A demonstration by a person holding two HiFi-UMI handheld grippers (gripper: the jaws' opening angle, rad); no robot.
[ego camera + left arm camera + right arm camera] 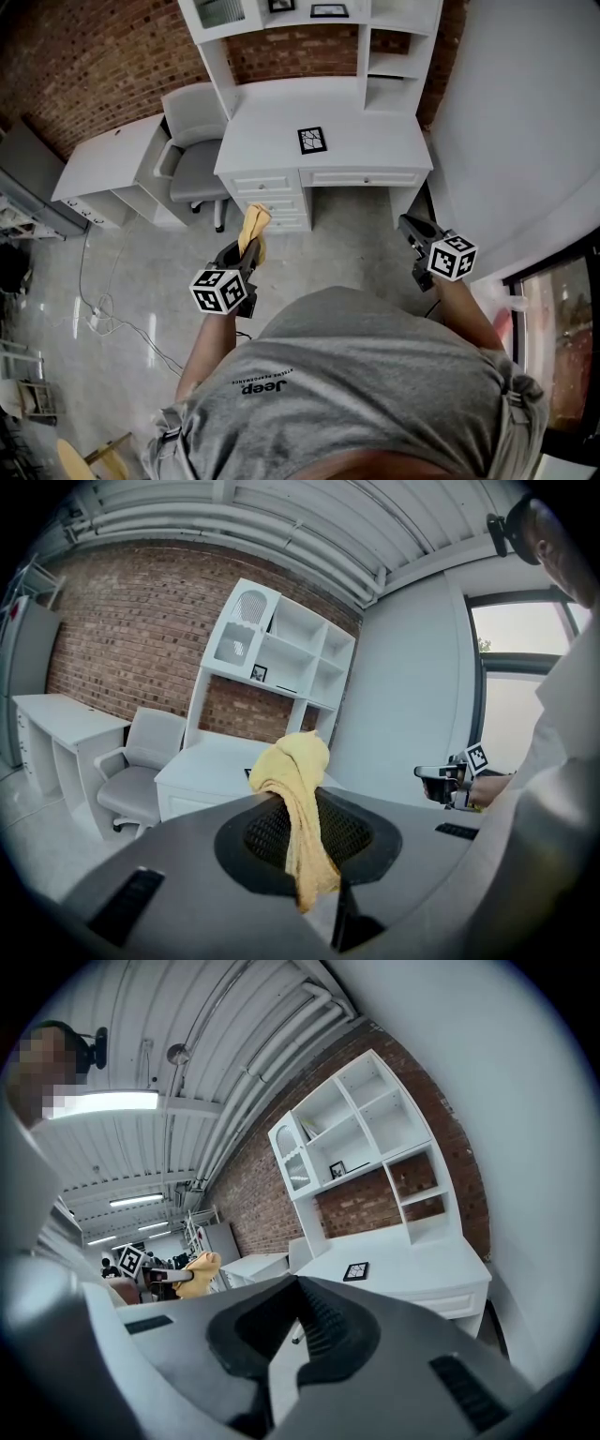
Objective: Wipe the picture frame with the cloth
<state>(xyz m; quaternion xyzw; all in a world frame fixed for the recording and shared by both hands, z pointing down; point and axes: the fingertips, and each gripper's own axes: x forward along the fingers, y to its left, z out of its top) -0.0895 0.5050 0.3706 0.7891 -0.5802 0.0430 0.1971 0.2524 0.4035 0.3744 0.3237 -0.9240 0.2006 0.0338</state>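
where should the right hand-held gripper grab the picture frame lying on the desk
The picture frame lies flat on the desk, so only its thin border fits between jaws. Probably take the near edge, coming in low from the desk's open front.

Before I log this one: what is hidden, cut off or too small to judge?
- Picture frame: too small in the head and right gripper views to read its image or any dust. In the left gripper view, the cloth covers most of it.
- Shelf frame: cut by the head view's top edge.
- Floor underfoot: hidden by the person's torso in the head view.
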